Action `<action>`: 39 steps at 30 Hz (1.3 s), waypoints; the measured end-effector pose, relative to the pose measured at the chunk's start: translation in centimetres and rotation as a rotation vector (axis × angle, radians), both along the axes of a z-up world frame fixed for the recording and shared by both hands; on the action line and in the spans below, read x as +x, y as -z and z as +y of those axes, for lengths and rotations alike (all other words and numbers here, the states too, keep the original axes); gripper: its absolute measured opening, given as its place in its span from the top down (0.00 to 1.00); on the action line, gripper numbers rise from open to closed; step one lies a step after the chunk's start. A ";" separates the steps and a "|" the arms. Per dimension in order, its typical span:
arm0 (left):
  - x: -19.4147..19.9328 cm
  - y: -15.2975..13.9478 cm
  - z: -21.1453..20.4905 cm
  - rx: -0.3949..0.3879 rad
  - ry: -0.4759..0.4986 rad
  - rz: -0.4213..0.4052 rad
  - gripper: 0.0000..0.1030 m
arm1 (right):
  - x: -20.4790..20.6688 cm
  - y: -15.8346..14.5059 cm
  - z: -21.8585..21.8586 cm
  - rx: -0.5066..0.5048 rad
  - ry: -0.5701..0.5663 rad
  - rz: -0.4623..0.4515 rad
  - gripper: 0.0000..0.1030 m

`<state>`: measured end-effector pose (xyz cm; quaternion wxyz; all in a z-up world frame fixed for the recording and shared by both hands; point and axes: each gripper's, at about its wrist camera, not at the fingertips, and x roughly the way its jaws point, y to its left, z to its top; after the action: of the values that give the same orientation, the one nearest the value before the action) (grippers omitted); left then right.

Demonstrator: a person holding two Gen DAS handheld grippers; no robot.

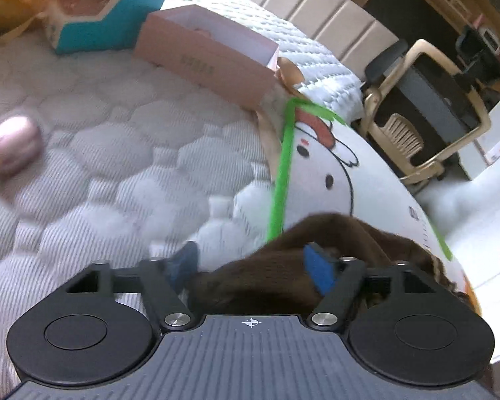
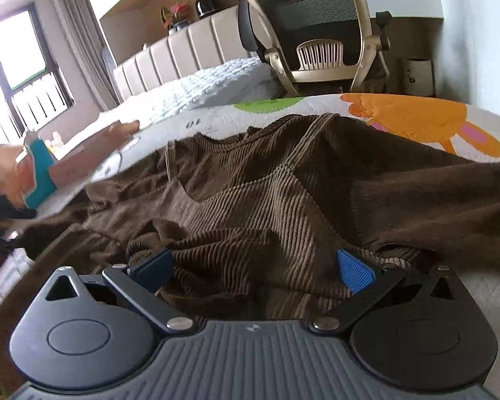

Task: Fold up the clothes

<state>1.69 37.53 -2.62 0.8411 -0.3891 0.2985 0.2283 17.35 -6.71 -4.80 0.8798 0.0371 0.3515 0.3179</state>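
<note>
A brown corduroy garment [image 2: 283, 186] lies spread and rumpled on a cartoon-print mat [image 2: 416, 120] on the bed. My right gripper [image 2: 253, 266] is open, its blue pads wide apart, with a fold of the garment bunched between them. In the left wrist view my left gripper [image 1: 253, 263] is open too, and a dark brown part of the garment [image 1: 283, 266] lies between its fingers, over the mat [image 1: 350, 173]. The left gripper shows at the far left edge of the right wrist view [image 2: 0, 210].
On the quilted mattress [image 1: 116, 166] stand a pink box [image 1: 210, 53], a teal box [image 1: 93, 23] and a small pink case [image 1: 13, 143]. An office chair [image 2: 320, 23] stands past the bed edge. A padded headboard [image 2: 190, 46] runs along the back.
</note>
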 end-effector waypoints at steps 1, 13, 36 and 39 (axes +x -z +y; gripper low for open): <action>-0.7 0.2 -0.1 -0.038 -0.003 -0.013 0.19 | -0.1 0.0 0.3 -0.019 -0.003 -0.006 0.00; 2.8 -0.1 -1.2 0.142 -0.024 0.002 0.73 | -0.3 0.1 0.5 -0.052 -0.011 -0.028 0.00; 13.5 -4.4 -22.2 0.523 0.675 -0.020 0.02 | 0.4 -6.8 -0.4 -0.038 -0.041 -0.181 0.27; 13.3 -2.8 -22.3 0.622 0.645 0.054 0.01 | 2.7 -6.6 2.5 -0.032 -0.096 -0.098 0.43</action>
<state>15.00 15.25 0.14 0.9382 0.0012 0.3434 0.0434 20.10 -4.21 1.82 0.8803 -0.0096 0.3142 0.3552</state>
